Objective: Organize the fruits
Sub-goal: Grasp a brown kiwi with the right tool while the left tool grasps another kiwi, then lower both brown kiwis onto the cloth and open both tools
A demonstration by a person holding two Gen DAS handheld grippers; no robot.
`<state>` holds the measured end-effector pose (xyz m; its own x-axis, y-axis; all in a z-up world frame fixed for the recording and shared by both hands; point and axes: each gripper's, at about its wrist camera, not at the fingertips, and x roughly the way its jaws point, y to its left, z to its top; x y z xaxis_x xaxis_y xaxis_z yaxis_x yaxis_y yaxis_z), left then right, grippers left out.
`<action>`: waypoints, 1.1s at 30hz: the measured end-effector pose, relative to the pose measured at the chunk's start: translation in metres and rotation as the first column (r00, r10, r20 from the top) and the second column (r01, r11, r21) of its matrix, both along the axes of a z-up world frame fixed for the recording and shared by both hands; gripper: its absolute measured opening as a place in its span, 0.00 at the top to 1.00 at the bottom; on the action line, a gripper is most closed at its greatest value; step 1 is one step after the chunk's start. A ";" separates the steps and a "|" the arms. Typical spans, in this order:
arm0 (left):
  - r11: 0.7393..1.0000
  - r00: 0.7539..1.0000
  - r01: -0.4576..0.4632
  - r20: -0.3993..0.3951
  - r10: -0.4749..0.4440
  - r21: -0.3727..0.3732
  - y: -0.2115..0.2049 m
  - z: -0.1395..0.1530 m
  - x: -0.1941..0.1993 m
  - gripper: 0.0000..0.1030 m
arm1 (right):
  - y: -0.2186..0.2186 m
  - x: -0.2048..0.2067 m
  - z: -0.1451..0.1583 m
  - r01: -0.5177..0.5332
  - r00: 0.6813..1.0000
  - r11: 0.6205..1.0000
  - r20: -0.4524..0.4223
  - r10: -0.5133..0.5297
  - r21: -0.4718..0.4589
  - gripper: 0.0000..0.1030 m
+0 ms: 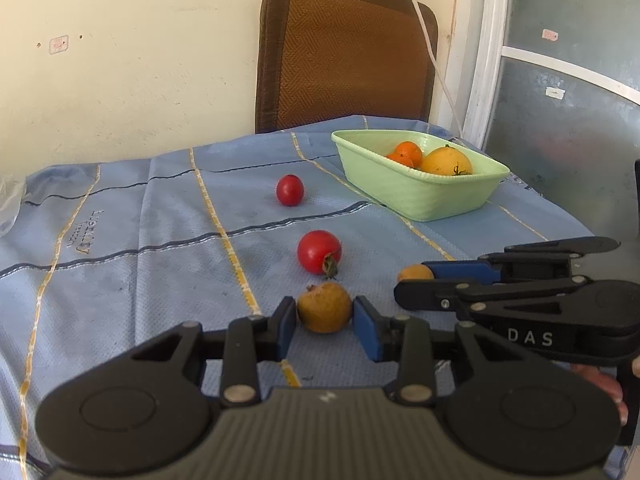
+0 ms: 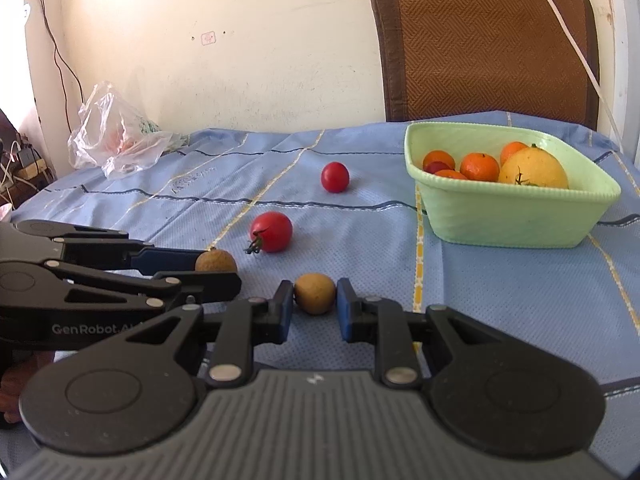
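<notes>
My left gripper (image 1: 325,322) has a brown longan (image 1: 324,307) between its blue pads, touching both, on the blue cloth. My right gripper (image 2: 314,314) straddles a second brown longan (image 2: 315,293); the left pad touches it and a thin gap shows at the right pad. Each gripper shows in the other view, the right (image 1: 412,280) and the left (image 2: 218,270). Two red tomatoes lie beyond, one near (image 1: 319,251) (image 2: 271,231) and one farther (image 1: 290,189) (image 2: 335,177). A green basket (image 1: 416,196) (image 2: 508,216) holds oranges (image 2: 479,166) and a yellow fruit (image 2: 534,170).
A brown chair back (image 1: 344,52) (image 2: 484,40) stands behind the table against the wall. A crumpled clear plastic bag (image 2: 116,140) lies at the far left of the cloth. A white cable (image 1: 430,48) hangs down near the basket. A glass door (image 1: 568,112) is at right.
</notes>
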<state>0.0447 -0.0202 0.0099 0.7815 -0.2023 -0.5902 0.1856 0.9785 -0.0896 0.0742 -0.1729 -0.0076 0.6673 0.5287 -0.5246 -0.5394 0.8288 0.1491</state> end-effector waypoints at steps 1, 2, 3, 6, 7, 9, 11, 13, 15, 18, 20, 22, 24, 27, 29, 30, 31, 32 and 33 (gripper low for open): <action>1.000 1.000 -0.001 0.001 0.001 -0.001 0.000 0.000 0.000 0.68 | 0.000 0.000 0.000 0.000 1.000 1.000 0.002 0.000 -0.004 0.75; 1.000 1.000 -0.001 0.001 0.001 -0.002 0.000 0.000 0.000 0.68 | 0.002 -0.001 0.000 0.003 1.000 1.000 0.004 -0.003 -0.008 0.75; 1.000 1.000 -0.001 0.001 0.001 -0.003 0.001 0.000 0.000 0.68 | 0.002 -0.001 0.000 0.002 1.000 1.000 0.005 -0.002 -0.009 0.75; 1.000 1.000 0.000 0.001 0.000 -0.004 0.001 0.000 0.000 0.68 | 0.002 -0.001 0.000 0.001 1.000 1.000 0.009 -0.001 -0.017 0.74; 1.000 1.000 -0.001 0.001 0.001 -0.005 0.001 0.000 0.000 0.68 | 0.003 -0.001 0.000 0.001 1.000 1.000 0.011 -0.001 -0.020 0.74; 1.000 1.000 0.000 0.001 0.000 -0.008 0.002 0.000 0.000 0.68 | 0.004 -0.002 0.000 0.002 1.000 1.000 0.013 -0.002 -0.025 0.74; 1.000 1.000 0.000 0.002 0.000 -0.008 0.002 -0.001 0.000 0.68 | 0.004 -0.002 0.000 0.004 1.000 1.000 0.014 -0.004 -0.025 0.74; 1.000 1.000 0.000 0.002 0.000 -0.005 0.002 -0.001 0.000 0.68 | 0.004 -0.002 0.000 0.004 1.000 1.000 0.013 -0.004 -0.024 0.74; 1.000 1.000 -0.002 0.004 0.002 -0.001 0.000 0.000 -0.001 0.68 | 0.003 -0.002 0.000 0.004 1.000 1.000 0.012 -0.004 -0.021 0.74; 1.000 1.000 -0.001 0.005 0.001 0.000 0.000 0.000 -0.002 0.68 | 0.003 -0.002 0.000 0.006 1.000 1.000 0.012 -0.006 -0.020 0.74; 1.000 1.000 -0.002 0.005 0.002 -0.003 0.000 0.000 -0.002 0.68 | 0.003 -0.002 0.000 0.005 1.000 1.000 0.013 -0.005 -0.019 0.72; 1.000 1.000 -0.002 0.005 0.002 -0.004 0.000 0.000 -0.002 0.67 | 0.003 -0.002 0.001 0.009 1.000 1.000 0.015 -0.009 -0.017 0.68; 1.000 1.000 -0.002 0.005 0.002 -0.006 0.000 0.000 -0.002 0.66 | 0.001 -0.003 0.001 0.014 1.000 1.000 0.020 -0.014 -0.008 0.59; 1.000 1.000 -0.006 0.007 0.006 -0.010 0.001 0.000 -0.003 0.65 | -0.003 -0.004 0.002 0.021 0.999 1.000 0.024 -0.021 0.019 0.57; 1.000 1.000 -0.008 0.008 0.008 -0.014 0.001 0.000 -0.003 0.64 | -0.005 -0.004 0.003 0.026 0.999 0.999 0.023 -0.027 0.033 0.57; 1.000 1.000 -0.010 0.009 0.010 -0.016 0.001 0.000 -0.004 0.63 | -0.006 -0.004 0.003 0.028 0.999 0.999 0.022 -0.028 0.038 0.57; 1.000 1.000 -0.010 0.011 0.011 -0.018 0.001 0.000 -0.004 0.63 | -0.006 -0.004 0.003 0.030 0.999 0.999 0.021 -0.030 0.042 0.57; 1.000 1.000 -0.011 0.013 0.011 -0.020 0.002 0.000 -0.004 0.61 | -0.006 -0.004 0.003 0.031 0.999 0.998 0.020 -0.032 0.045 0.57; 1.000 1.000 -0.011 0.015 0.011 -0.022 0.003 0.000 -0.004 0.61 | -0.006 -0.004 0.003 0.031 0.999 0.998 0.019 -0.032 0.047 0.57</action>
<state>0.0405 -0.0174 0.0102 0.7926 -0.2064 -0.5738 0.1764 0.9784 -0.1082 0.0705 -0.1790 -0.0043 0.6939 0.5313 -0.4860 -0.5167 0.8375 0.1777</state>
